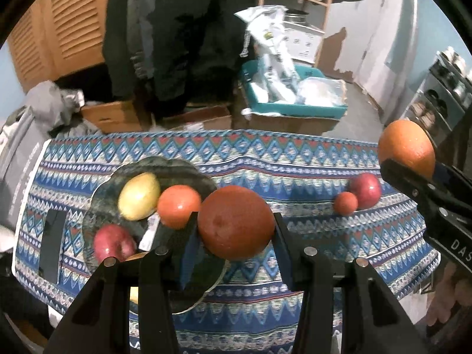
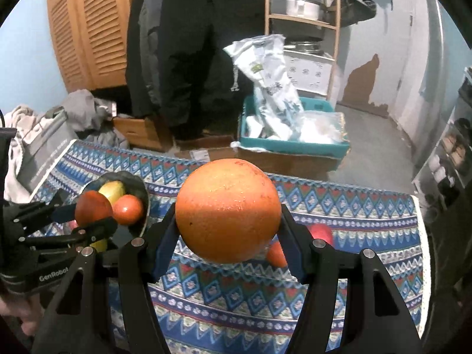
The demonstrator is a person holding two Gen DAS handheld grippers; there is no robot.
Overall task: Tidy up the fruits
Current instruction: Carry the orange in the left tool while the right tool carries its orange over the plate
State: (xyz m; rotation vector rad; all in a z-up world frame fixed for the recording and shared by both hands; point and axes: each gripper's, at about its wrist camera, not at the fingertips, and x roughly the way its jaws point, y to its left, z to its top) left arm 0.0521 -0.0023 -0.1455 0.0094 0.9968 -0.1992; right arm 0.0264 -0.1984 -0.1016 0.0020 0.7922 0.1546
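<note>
My left gripper (image 1: pixel 236 224) is shut on a dark reddish orange (image 1: pixel 236 221), held just right of a dark green plate (image 1: pixel 165 162). The plate holds a yellow fruit (image 1: pixel 138 196), a smaller orange fruit (image 1: pixel 178 206) and a red apple (image 1: pixel 113 243). My right gripper (image 2: pixel 228 215) is shut on a large bright orange (image 2: pixel 228 209) above the patterned blue tablecloth (image 2: pixel 236 295). A red apple (image 2: pixel 321 231) and a small orange fruit (image 2: pixel 277 255) lie on the cloth behind it. In the right wrist view the left gripper (image 2: pixel 91 215) hovers by the plate (image 2: pixel 138 185).
A flat black rectangle (image 1: pixel 53 244) lies on the cloth left of the plate. Beyond the table stand a teal crate (image 1: pixel 292 107) of plastic bags, cardboard boxes (image 1: pixel 112 115) and hanging dark coats (image 1: pixel 177 29). Grey bags (image 1: pixel 20 159) crowd the left edge.
</note>
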